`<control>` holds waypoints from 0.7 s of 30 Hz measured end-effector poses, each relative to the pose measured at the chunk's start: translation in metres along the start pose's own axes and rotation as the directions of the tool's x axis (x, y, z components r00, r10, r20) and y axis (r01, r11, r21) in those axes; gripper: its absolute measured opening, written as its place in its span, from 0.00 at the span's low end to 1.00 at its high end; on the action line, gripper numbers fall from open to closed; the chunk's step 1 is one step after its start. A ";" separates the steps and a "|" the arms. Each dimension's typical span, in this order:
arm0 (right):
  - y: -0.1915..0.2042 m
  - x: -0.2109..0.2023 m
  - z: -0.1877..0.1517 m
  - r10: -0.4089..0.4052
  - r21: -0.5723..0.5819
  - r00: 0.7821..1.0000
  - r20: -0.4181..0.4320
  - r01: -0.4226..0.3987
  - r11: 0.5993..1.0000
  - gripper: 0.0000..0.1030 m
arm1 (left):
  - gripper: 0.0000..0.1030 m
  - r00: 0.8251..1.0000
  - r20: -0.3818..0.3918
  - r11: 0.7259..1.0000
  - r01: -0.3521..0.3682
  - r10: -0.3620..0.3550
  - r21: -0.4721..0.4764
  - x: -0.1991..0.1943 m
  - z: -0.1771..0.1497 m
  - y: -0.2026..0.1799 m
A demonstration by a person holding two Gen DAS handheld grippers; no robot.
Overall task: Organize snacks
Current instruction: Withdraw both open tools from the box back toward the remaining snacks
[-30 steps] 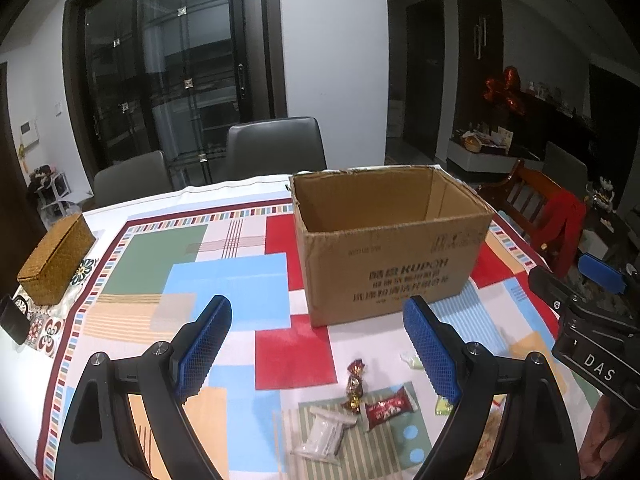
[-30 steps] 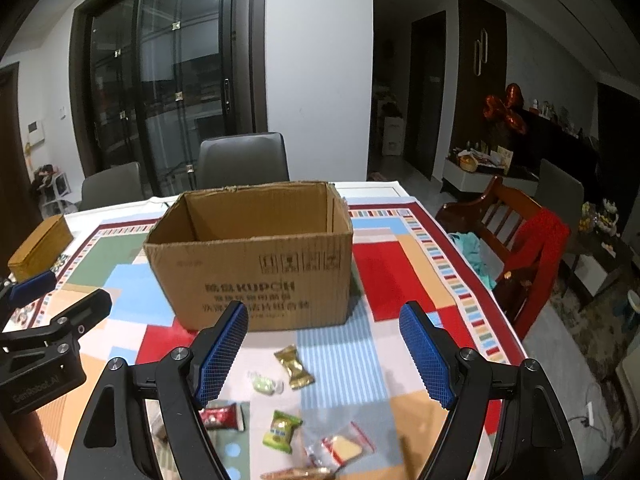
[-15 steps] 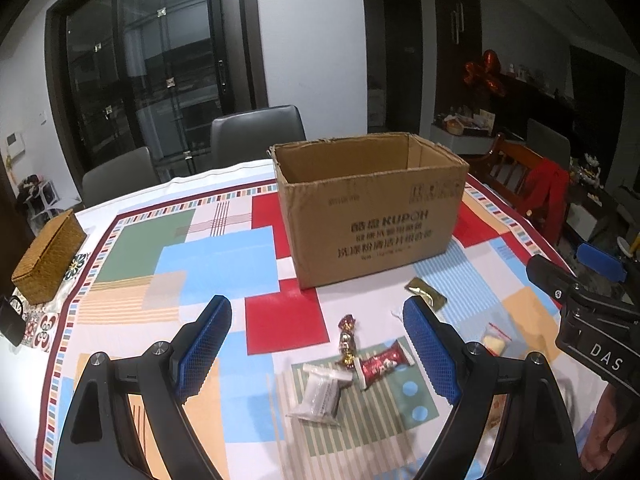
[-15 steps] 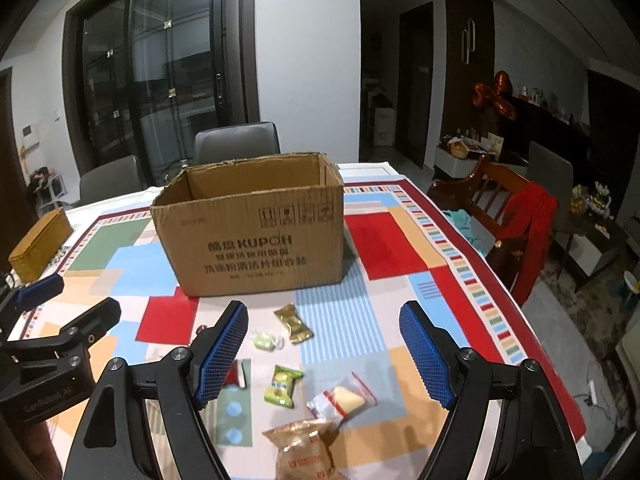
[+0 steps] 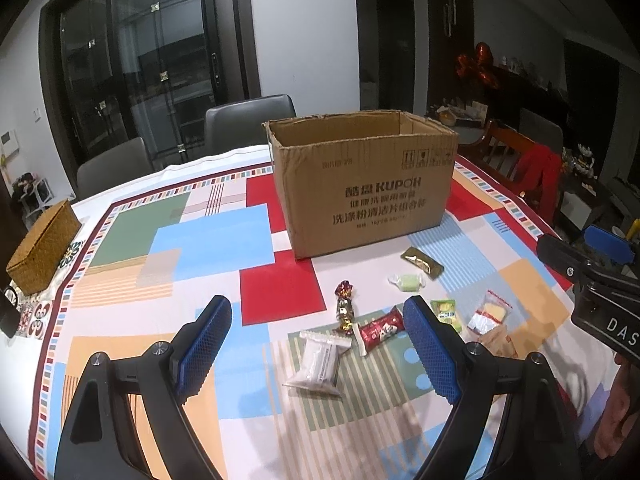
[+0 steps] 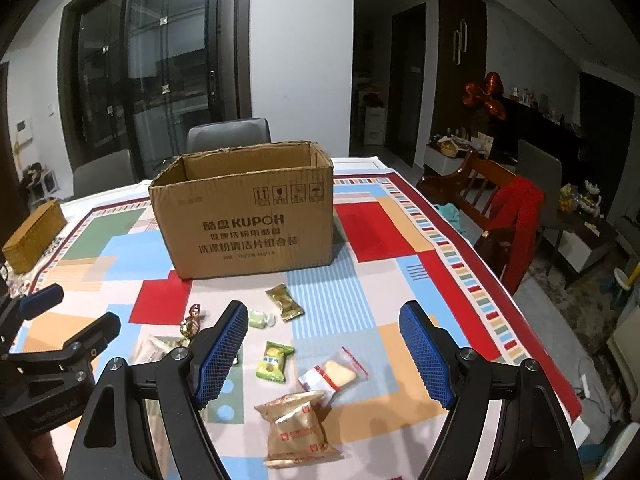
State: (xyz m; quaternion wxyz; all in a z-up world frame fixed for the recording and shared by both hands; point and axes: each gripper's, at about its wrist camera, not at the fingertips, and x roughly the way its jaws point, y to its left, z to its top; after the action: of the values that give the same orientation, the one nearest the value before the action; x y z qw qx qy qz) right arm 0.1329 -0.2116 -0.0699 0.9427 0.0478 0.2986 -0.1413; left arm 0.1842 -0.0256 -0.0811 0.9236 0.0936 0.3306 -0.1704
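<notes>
Colorful cloth is covering the desk (image 5: 208,240), where snacks (image 6: 276,360) are lying before a cardboard box (image 6: 248,216); left gripper (image 5: 320,344) and right gripper (image 6: 324,352) are hovering with jaws apart, empty.

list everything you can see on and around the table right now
cardboard box: 1, brown, open, mid-table
wrapped snacks: about eight, mixed colours, loose in front of the box
tablecloth: 1, multicoloured blocks, over the table
woven box: 1, tan, left edge of the table
grey chairs: 2, behind the table
wooden chair: 1, red cloth on it, right of the table
left gripper: black, blue pads, open, empty
right gripper: same, open, empty
</notes>
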 end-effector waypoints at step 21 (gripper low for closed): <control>0.009 -0.002 -0.034 0.009 0.028 1.000 -0.023 -0.009 1.000 0.77 | 0.85 0.999 -0.022 1.000 0.026 -0.025 0.007 0.007 -0.027 0.001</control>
State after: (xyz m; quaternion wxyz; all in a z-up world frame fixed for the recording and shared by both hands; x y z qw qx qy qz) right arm 0.1149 -0.1967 -0.0963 0.9389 0.0642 0.3074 -0.1407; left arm 0.1746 -0.0188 -0.1060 0.9174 0.0944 0.3410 -0.1823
